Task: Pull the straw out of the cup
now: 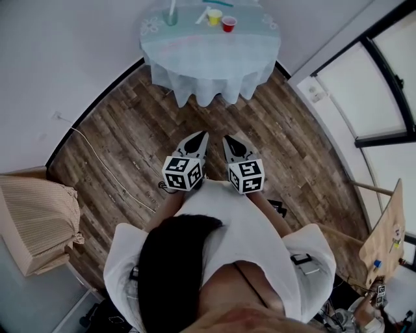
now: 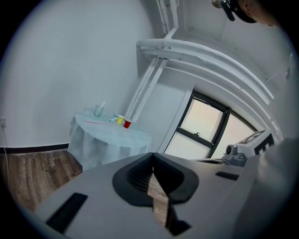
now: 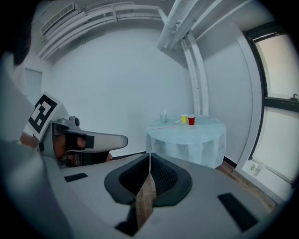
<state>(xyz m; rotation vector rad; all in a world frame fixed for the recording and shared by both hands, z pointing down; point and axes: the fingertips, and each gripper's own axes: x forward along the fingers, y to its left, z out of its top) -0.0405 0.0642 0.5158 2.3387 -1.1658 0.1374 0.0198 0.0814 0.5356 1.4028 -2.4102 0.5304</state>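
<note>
A clear cup (image 1: 171,17) with a pale straw (image 1: 173,6) standing in it sits at the far left of a round table (image 1: 208,58) draped in light blue cloth. It also shows small in the left gripper view as the cup (image 2: 98,110) and in the right gripper view as the cup (image 3: 164,116). Both grippers hover over the wood floor, well short of the table and side by side. My left gripper (image 1: 200,138) is shut and empty, its jaws (image 2: 152,161) meeting at the tips. My right gripper (image 1: 228,139) is likewise shut with nothing in it (image 3: 149,156).
A yellow cup (image 1: 214,17) and a red cup (image 1: 229,24) stand on the table, and a thin pink straw (image 2: 96,122) lies on the cloth. A beige striped box (image 1: 36,221) and a floor cable (image 1: 97,156) are on the left, with windows (image 1: 370,84) on the right.
</note>
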